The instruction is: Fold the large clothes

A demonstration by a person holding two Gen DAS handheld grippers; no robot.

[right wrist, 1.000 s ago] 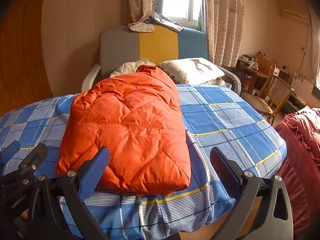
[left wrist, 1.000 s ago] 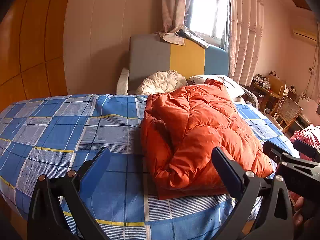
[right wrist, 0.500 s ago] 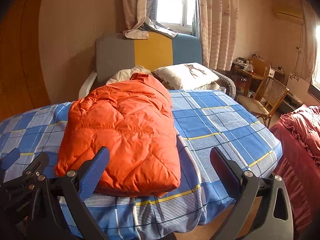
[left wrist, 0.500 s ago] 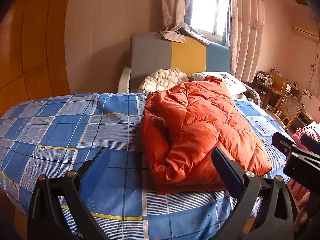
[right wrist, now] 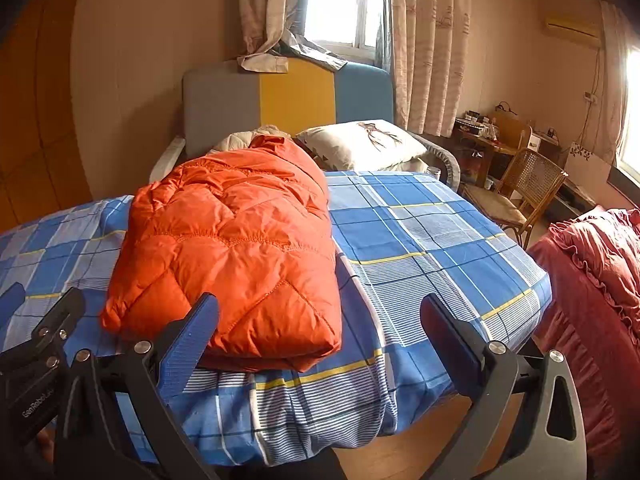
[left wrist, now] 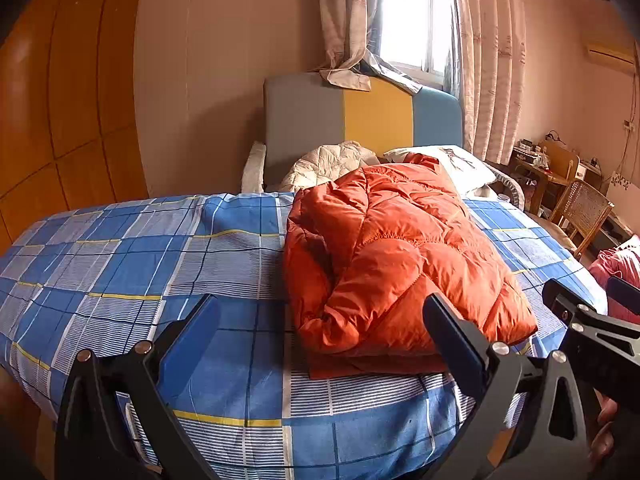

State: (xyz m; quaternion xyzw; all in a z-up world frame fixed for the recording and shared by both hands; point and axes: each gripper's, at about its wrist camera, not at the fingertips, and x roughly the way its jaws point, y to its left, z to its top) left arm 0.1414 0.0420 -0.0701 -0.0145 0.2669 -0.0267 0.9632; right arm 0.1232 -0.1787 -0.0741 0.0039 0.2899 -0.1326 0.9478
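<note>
An orange quilted down jacket (left wrist: 396, 256) lies folded into a thick bundle on the blue plaid bed (left wrist: 140, 256). It also shows in the right wrist view (right wrist: 236, 248), on the bed (right wrist: 424, 248). My left gripper (left wrist: 320, 332) is open and empty, held back from the bed's near edge, its right finger in front of the jacket's near end. My right gripper (right wrist: 320, 332) is open and empty, also off the near edge, its left finger in front of the jacket's near corner. Each gripper shows at the edge of the other's view.
A grey, yellow and blue armchair (left wrist: 360, 120) with a white quilted garment (left wrist: 328, 162) and a pillow (right wrist: 364, 144) stands behind the bed under the window. A wicker chair (right wrist: 520, 188) and a desk stand at right. A red bedspread (right wrist: 592, 280) lies at far right.
Both grippers have pulled back from the bed, still open and empty. The jacket looks smaller and farther off, and more of the bed's near edge and the floor show.
</note>
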